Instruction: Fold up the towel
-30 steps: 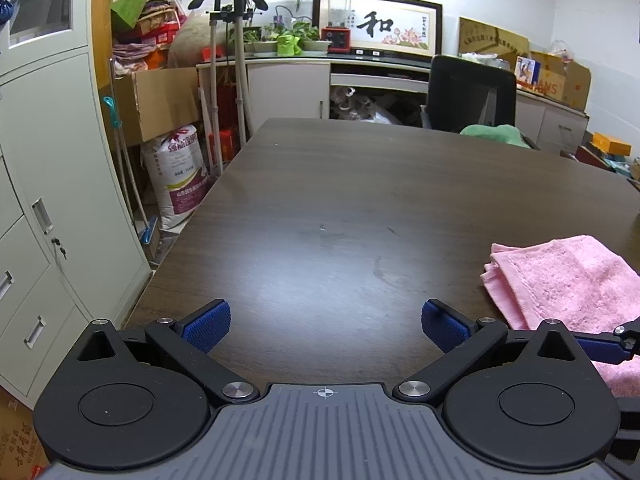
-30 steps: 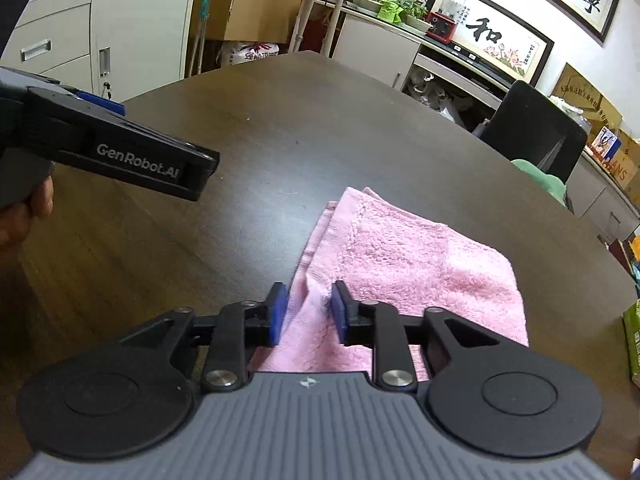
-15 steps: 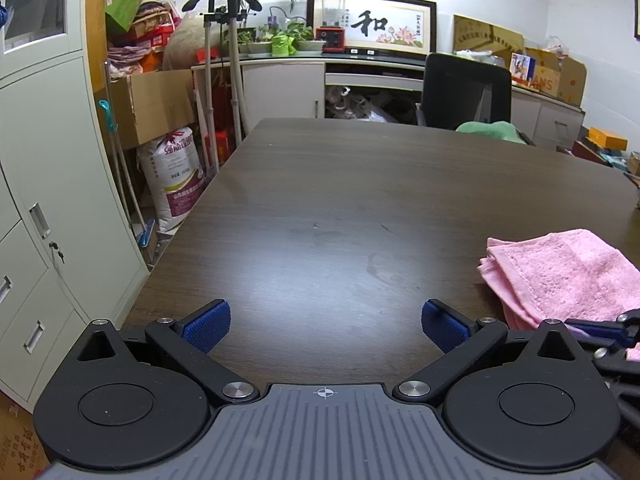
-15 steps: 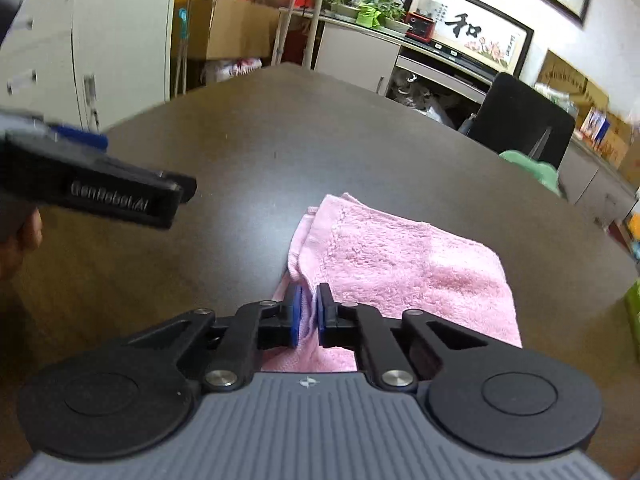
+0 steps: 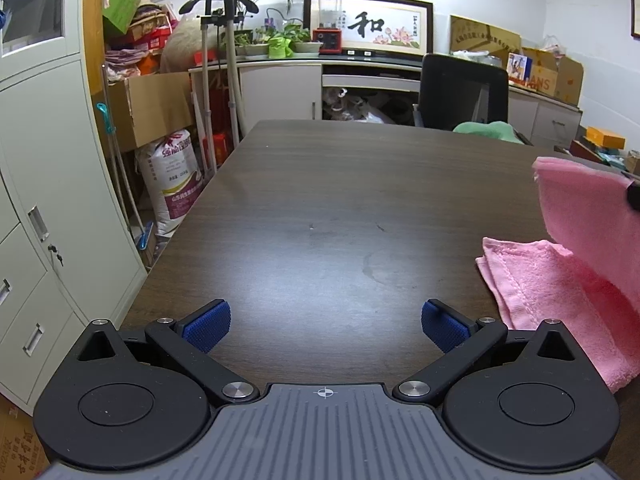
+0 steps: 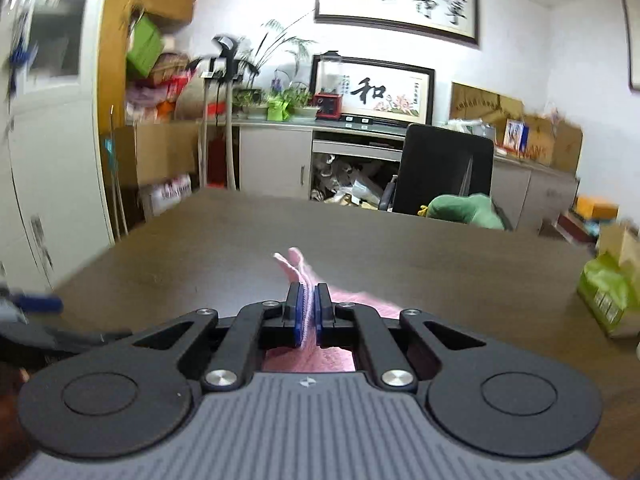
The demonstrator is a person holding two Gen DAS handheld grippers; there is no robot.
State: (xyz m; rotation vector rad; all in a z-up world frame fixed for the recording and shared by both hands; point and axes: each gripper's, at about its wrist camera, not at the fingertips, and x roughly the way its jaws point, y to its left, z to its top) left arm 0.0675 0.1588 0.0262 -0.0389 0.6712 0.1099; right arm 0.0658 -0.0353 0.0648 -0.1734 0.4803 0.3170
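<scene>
The left tool (image 5: pixel 325 327) hangs low over the dark wood-grain worktop (image 5: pixel 320 208) with its two blue ribbed pads spread wide apart and nothing between them; only bare worktop shows in the gap. To its right lies the pink towel (image 5: pixel 552 280), a soft terry cloth with a stitched hem along its near-left edge. Its lower part rests flat on the worktop in at least two stacked layers whose left edges show one above the other, just beside the left tool's right finger. An upper flap of the same cloth is raised off the worktop at the right edge of the left wrist view, hanging as a smooth pink sheet above the flat part and running out of frame. In the right wrist view the right tool (image 6: pixel 306 312) has its blue pads drawn close together on a thin edge of the towel (image 6: pixel 298 266), which stands up between them as a narrow pink ridge with a pale stitched border; its tip pokes out beyond the pads, and more pink cloth shows below them. That view is blurred at the sides. A black office chair (image 6: pixel 442 168) stands at the far end of the worktop.
</scene>
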